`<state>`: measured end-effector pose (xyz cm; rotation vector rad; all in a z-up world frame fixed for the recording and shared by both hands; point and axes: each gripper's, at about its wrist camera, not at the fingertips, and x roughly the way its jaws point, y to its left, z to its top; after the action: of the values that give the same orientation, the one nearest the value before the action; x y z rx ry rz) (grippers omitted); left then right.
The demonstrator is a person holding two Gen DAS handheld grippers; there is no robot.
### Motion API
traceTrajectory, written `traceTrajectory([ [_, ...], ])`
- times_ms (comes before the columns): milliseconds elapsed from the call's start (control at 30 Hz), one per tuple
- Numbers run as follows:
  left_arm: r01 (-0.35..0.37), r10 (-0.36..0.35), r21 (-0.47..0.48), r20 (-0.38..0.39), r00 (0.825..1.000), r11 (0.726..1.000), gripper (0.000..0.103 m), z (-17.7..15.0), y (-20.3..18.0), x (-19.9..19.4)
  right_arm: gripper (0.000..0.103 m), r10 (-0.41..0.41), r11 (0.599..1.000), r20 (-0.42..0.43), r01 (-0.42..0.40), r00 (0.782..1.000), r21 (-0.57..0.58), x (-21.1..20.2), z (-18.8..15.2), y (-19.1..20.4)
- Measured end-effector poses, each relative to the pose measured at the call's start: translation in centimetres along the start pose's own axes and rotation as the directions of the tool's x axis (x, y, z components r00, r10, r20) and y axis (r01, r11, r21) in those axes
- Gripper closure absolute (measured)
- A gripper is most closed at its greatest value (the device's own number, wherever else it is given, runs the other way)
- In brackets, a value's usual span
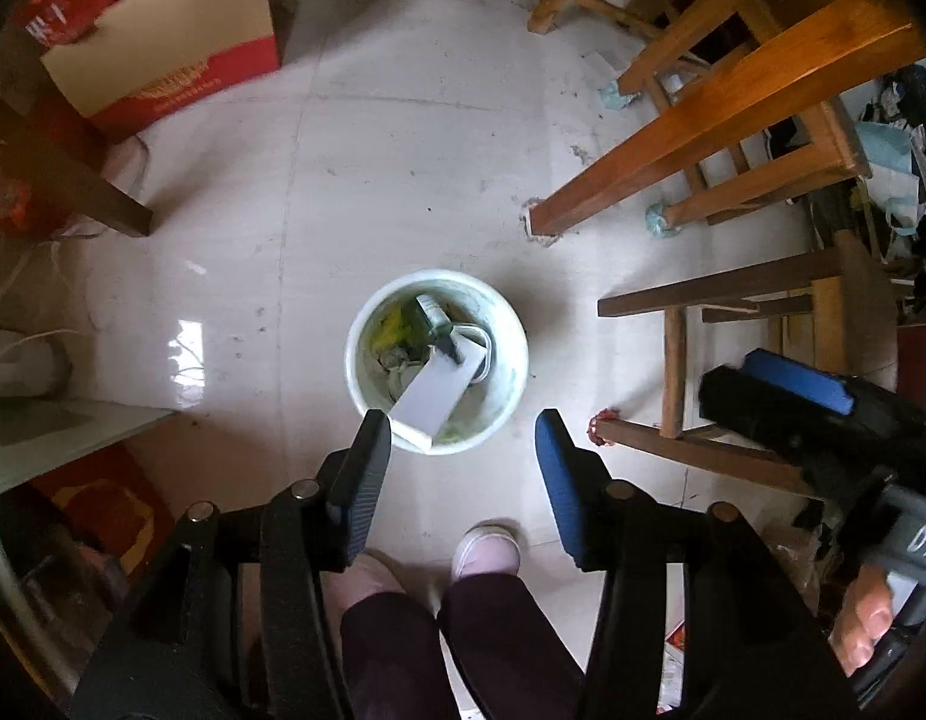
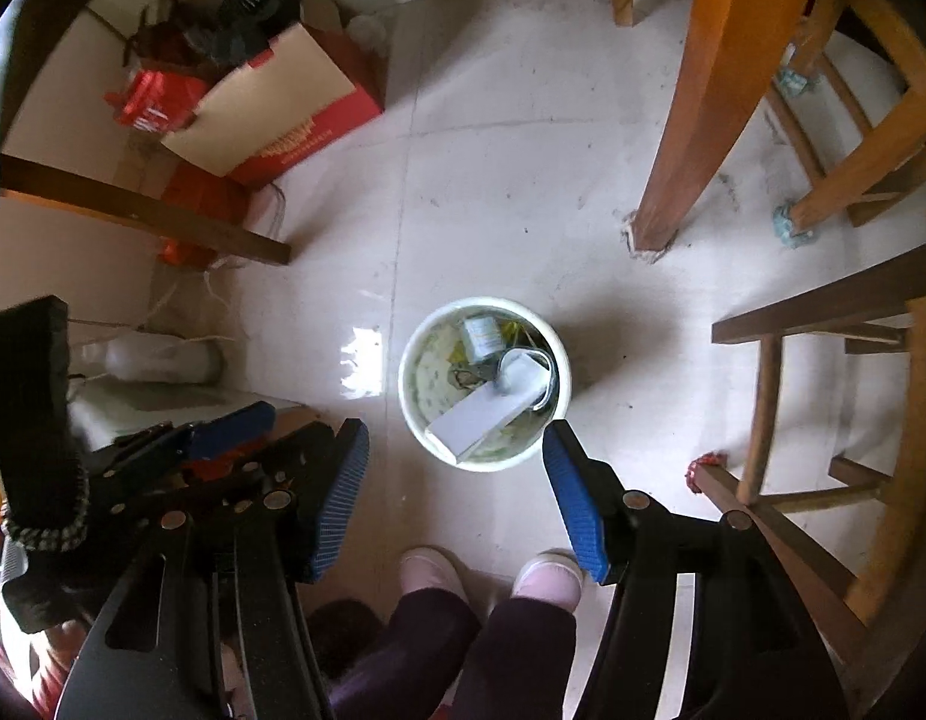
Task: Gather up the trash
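Feet: pink slippers (image 1: 486, 549) nearest, on the floor (image 1: 403, 168).
Left gripper (image 1: 463, 444): fingers spread, nothing between them.
Right gripper (image 2: 457, 456): fingers spread, empty.
White bucket (image 1: 511, 324): just beyond both fingertips, standing on the floor.
White box (image 1: 436, 393): tilted inside the bucket among other rubbish.
Chairs (image 1: 733, 102): far right.

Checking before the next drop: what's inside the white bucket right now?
The white bucket holds a flat white box leaning against the rim, a small labelled can, a white looped cord, and yellow and grey scraps. Whatever lies under the box is hidden.
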<state>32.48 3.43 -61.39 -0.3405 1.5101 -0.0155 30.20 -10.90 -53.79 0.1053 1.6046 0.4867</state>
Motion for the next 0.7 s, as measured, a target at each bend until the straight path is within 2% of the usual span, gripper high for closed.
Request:
traceTrajectory([
  [167, -0.049, 0.049, 0.005, 0.069, 0.996, 0.999, 0.054, -0.4, -1.2, -8.6, 0.046, 0.019, 1.0, 0.051, -0.018, 0.999, -0.025, -7.7, 0.3, 2.1],
  [233, -0.067, 0.067, 0.0, 0.114, 0.991, 0.998, 0.054, -0.7, -1.8, -13.3, 0.046, 0.031, 0.999, 0.076, -0.027, 0.997, -0.045, -11.1, 0.4, 3.1],
  [367, -0.091, 0.094, -0.024, 0.207, 0.974, 0.996, 0.054, -1.7, -3.1, -22.4, 0.047, 0.056, 0.994, 0.148, -0.041, 0.987, -0.099, -19.0, 0.2, 5.7],
  [433, -0.093, 0.099, -0.038, 0.268, 0.958, 0.995, 0.054, -2.4, -4.0, -27.4, 0.047, 0.067, 0.99, 0.201, -0.041, 0.977, -0.133, -23.3, -0.2, 6.9],
  [567, -0.079, 0.088, -0.039, 0.395, 0.914, 0.996, 0.054, -4.3, -6.0, -36.4, 0.047, 0.093, 0.979, 0.322, -0.028, 0.942, -0.2, -31.7, -1.9, 9.6],
  [667, -0.071, 0.062, -0.002, 0.504, 0.862, 0.997, 0.054, -6.6, -7.7, -42.9, 0.047, 0.117, 0.972, 0.427, -0.015, 0.897, -0.237, -37.4, -3.9, 11.8],
  [700, -0.074, 0.052, 0.019, 0.544, 0.837, 0.997, 0.054, -7.8, -8.4, -45.3, 0.047, 0.124, 0.97, 0.457, -0.011, 0.881, -0.242, -39.0, -4.6, 12.5],
])
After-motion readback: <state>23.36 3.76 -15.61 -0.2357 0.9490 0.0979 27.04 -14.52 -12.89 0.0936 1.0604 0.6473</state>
